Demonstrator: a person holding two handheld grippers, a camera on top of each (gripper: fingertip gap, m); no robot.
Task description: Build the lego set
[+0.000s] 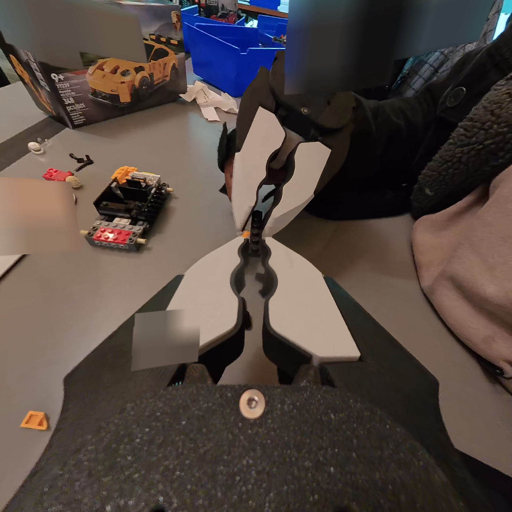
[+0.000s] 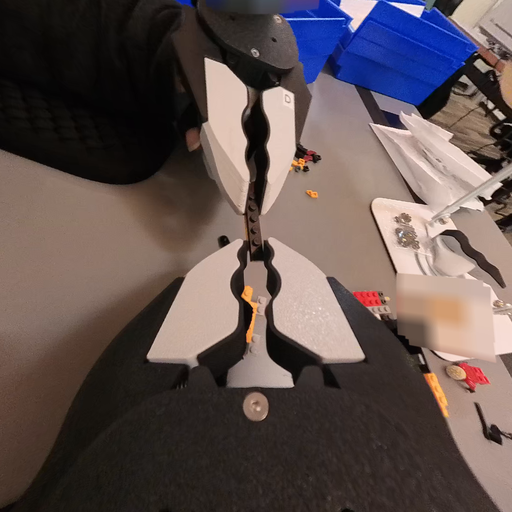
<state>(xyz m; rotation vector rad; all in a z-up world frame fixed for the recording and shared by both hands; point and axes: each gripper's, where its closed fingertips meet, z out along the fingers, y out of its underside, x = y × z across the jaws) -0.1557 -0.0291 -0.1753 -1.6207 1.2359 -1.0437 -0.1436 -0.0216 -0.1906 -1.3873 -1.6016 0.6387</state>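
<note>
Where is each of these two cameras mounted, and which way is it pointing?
Left wrist view: on the left gripper, looking along its fingers at the black studded strip, the half-built car beyond; a dark sleeve shows.
Right wrist view: on the right gripper, facing the opposite way, blue bins behind.
Shared: both grippers pinch that strip tip to tip above the grey table.

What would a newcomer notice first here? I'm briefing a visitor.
Two grey grippers, left and right, meet tip to tip mid-frame, both pinching one black studded strip above the grey table. To the left sit the half-built car chassis and its box.
</note>
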